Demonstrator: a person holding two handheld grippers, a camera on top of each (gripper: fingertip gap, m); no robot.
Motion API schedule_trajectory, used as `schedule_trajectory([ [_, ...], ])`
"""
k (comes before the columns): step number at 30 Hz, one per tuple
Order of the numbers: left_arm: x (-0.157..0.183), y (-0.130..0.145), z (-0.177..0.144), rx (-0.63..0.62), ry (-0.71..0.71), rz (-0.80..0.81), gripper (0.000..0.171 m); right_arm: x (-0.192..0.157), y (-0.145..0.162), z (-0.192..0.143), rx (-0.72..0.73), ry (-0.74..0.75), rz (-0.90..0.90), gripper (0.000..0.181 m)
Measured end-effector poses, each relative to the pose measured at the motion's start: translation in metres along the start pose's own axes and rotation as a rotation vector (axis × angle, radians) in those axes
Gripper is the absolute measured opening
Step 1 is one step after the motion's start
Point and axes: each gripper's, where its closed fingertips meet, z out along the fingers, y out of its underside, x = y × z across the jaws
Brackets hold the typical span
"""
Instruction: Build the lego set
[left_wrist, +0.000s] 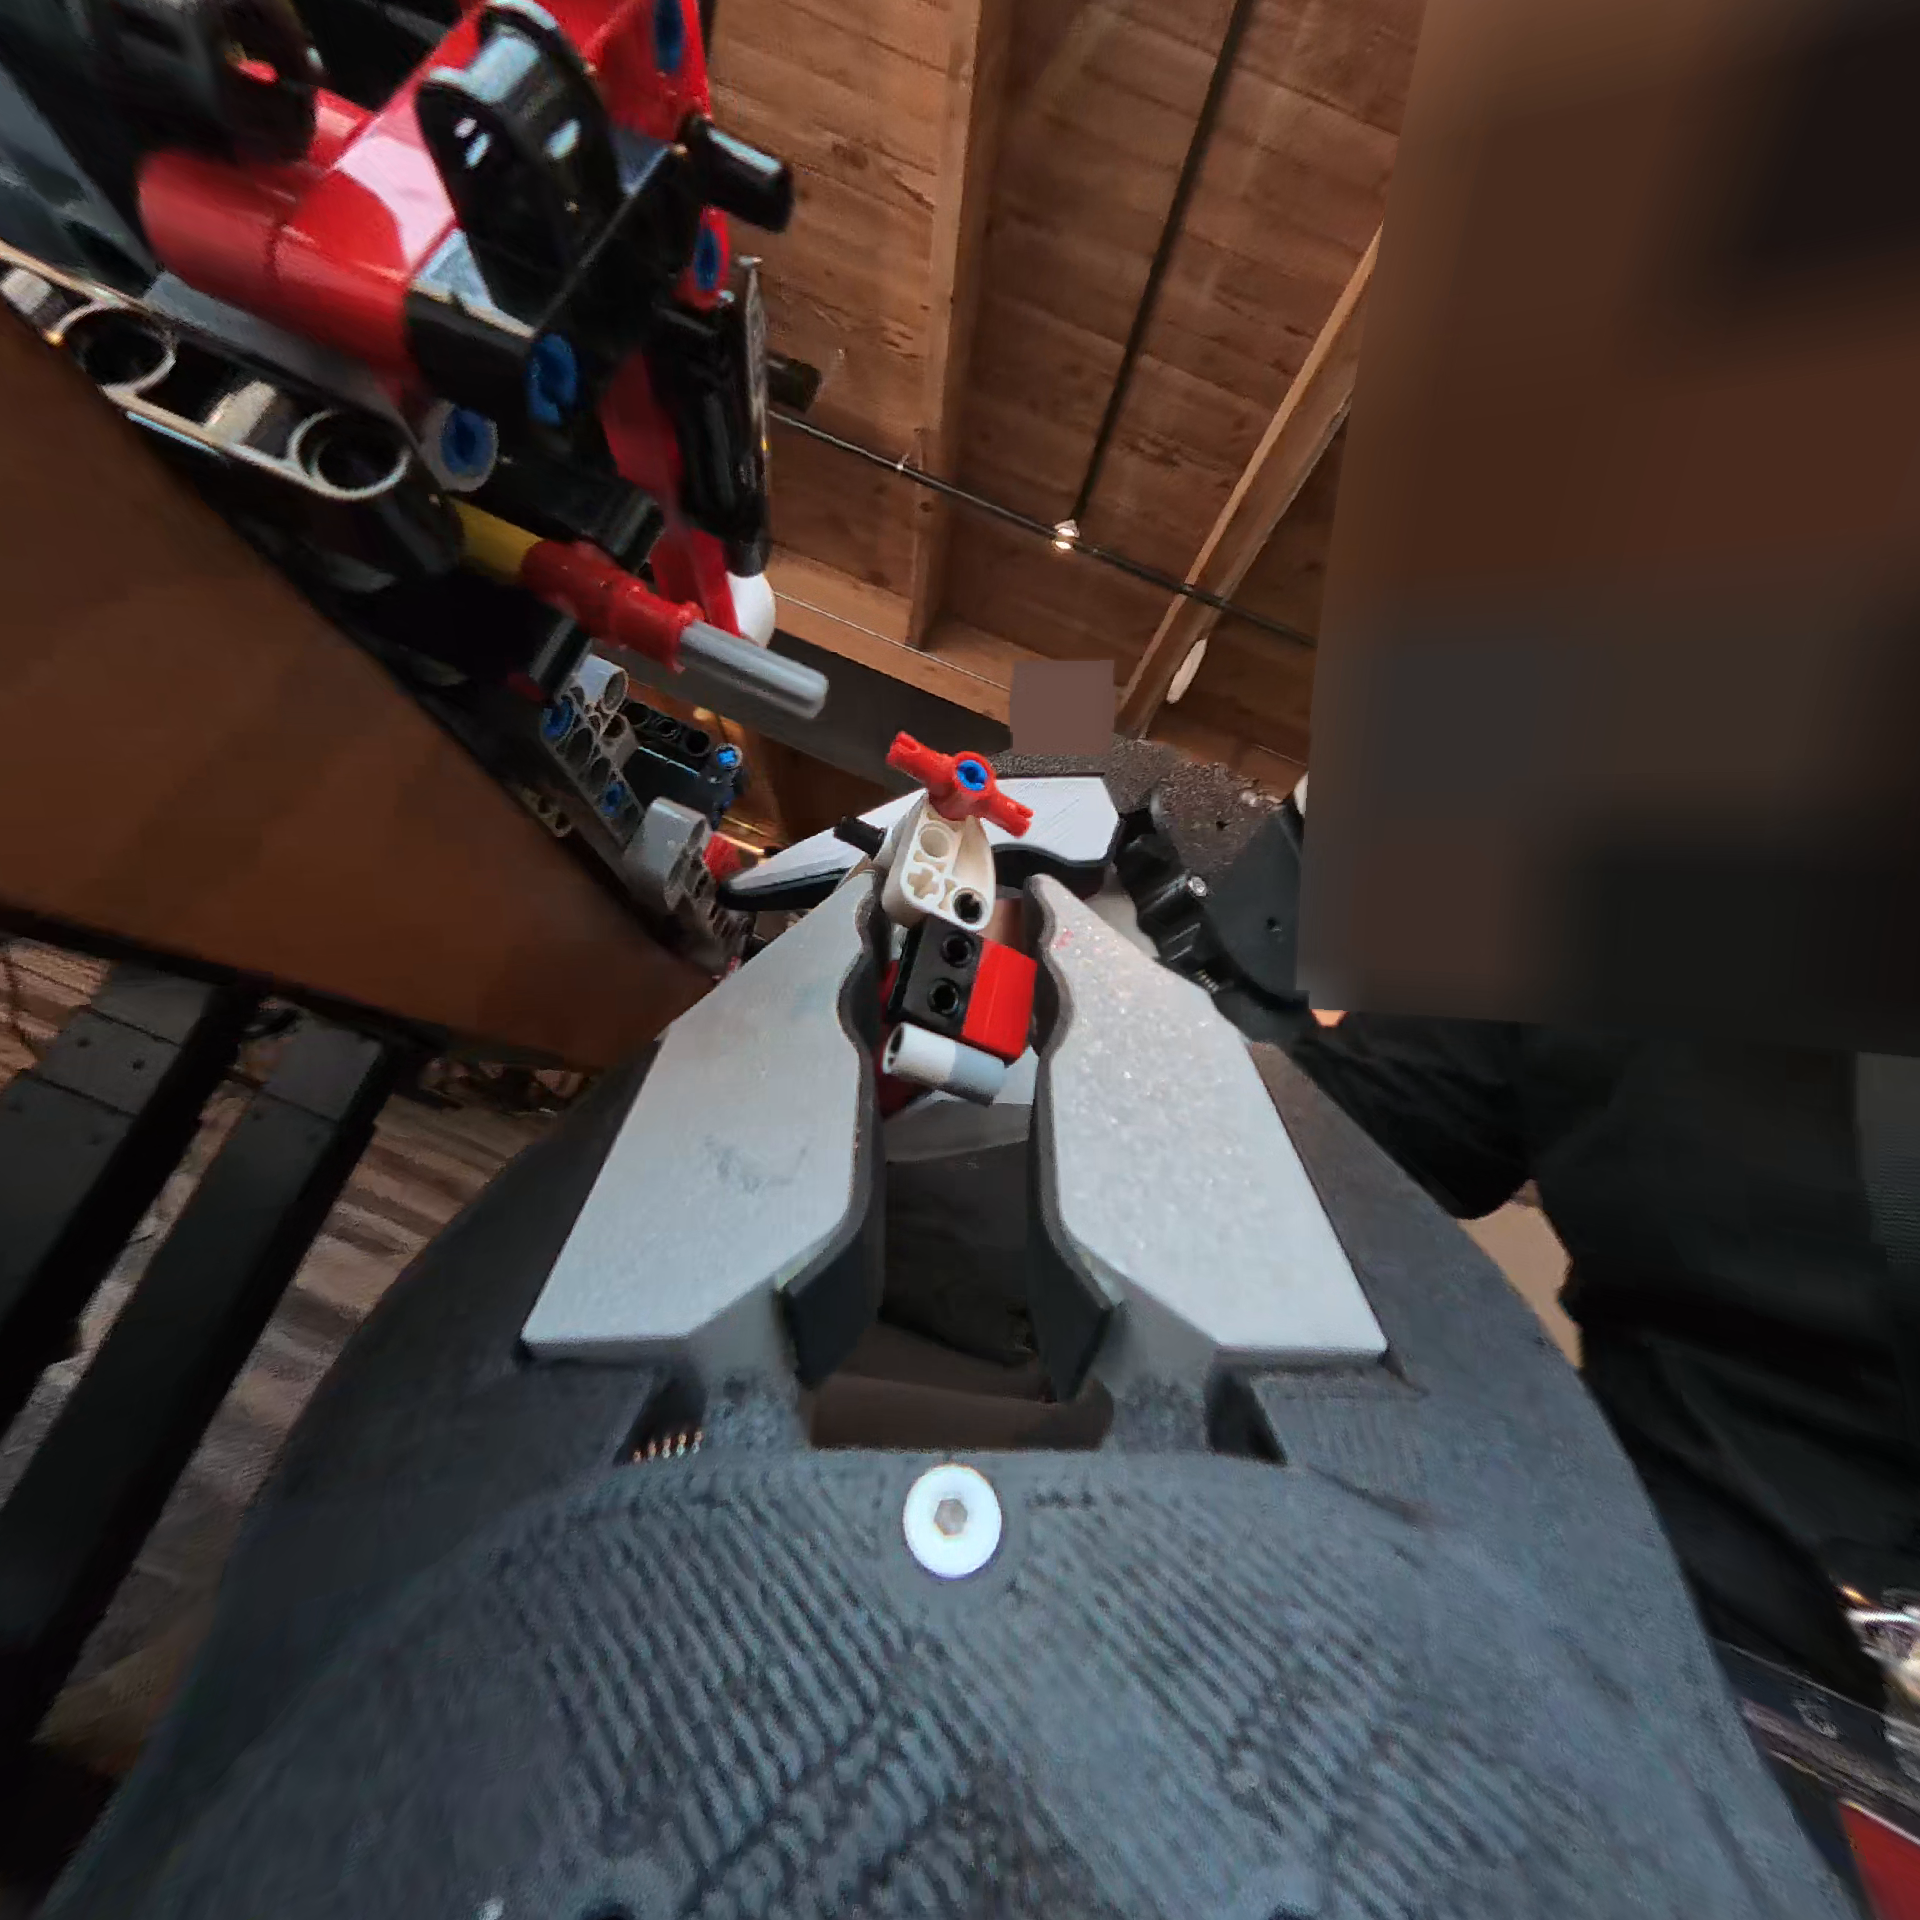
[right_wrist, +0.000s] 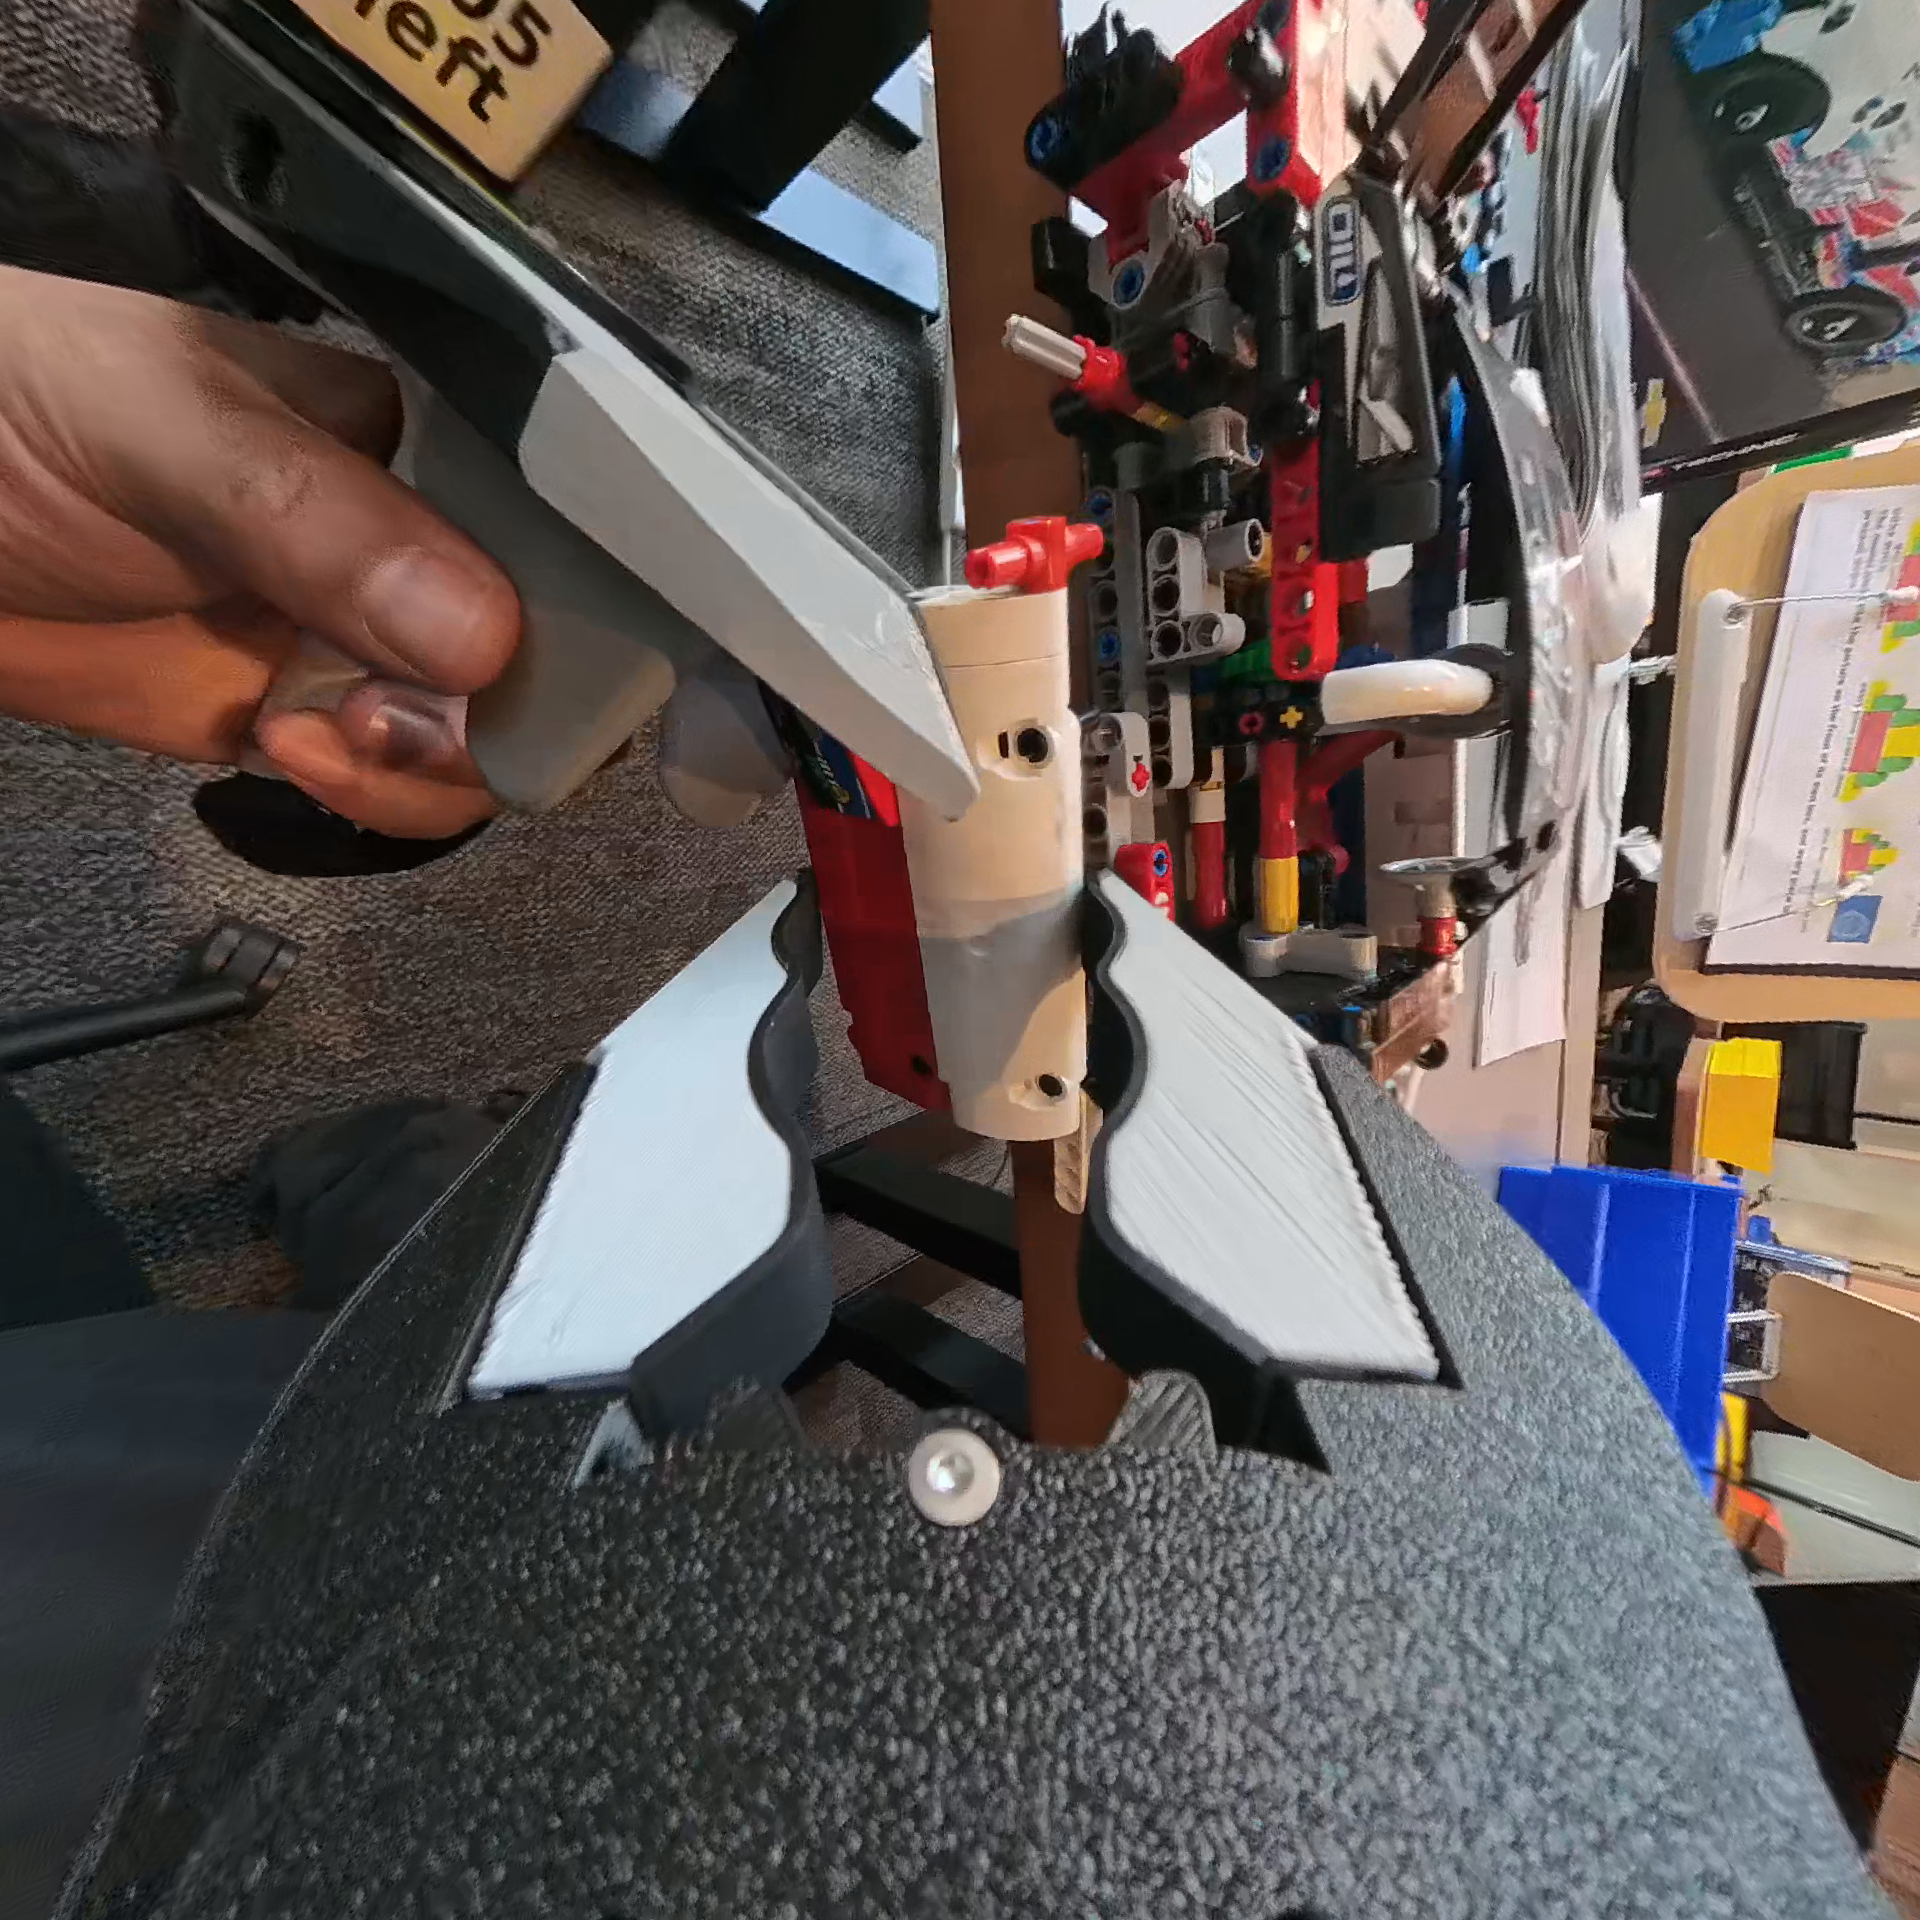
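A small Lego sub-assembly (left_wrist: 961, 971) of white, black, red and grey pieces, topped by a red cross connector (left_wrist: 961, 774), sits between my left gripper's (left_wrist: 951, 914) grey fingers, which are shut on it. In the right wrist view the same sub-assembly (right_wrist: 1003, 790) shows as a white and grey column with a red panel. My right gripper (right_wrist: 951, 904) closes on its lower part, and the left gripper's finger (right_wrist: 790, 623), held by a hand (right_wrist: 239, 540), clamps its upper part. The large red and black Lego model (left_wrist: 447, 260) (right_wrist: 1247, 499) stands on the brown table (left_wrist: 208, 727) just beyond.
The table edge (right_wrist: 992, 312) runs straight behind the sub-assembly. A Lego box (right_wrist: 1766, 208), an instruction sheet on a stand (right_wrist: 1829, 727), blue bins (right_wrist: 1621, 1299) and a yellow block (right_wrist: 1735, 1101) are to the right. A person in dark clothes (left_wrist: 1714, 1299) is close on the right. There is about 5 centimeters between the tips of the two grippers.
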Motion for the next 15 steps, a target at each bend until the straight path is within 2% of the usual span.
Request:
schedule_trajectory([
  [5,-0.01,0.003,-0.004,-0.029,-0.062,0.029,0.029,0.002,0.001,0.004,-0.031,0.002,0.008,0.048],
  [7,-0.015,0.009,-0.007,-0.062,-0.083,0.028,0.047,0.003,0.0,0.004,-0.046,-0.01,0.025,0.048],
  [8,-0.016,0.013,-0.008,-0.078,-0.078,0.026,0.05,0.003,0.0,0.003,-0.059,-0.021,0.035,0.048],
  [9,-0.014,0.012,-0.008,-0.067,-0.071,0.024,0.046,0.003,0.001,0.003,-0.079,-0.029,0.037,0.048],
  [11,-0.004,0.002,-0.003,-0.004,-0.04,0.043,0.028,0.001,0.002,0.003,-0.111,-0.036,0.027,0.048],
  [15,-0.001,-0.001,0.002,0.03,-0.036,0.061,0.022,0.0,0.001,-0.002,-0.125,-0.045,0.046,0.048],
])
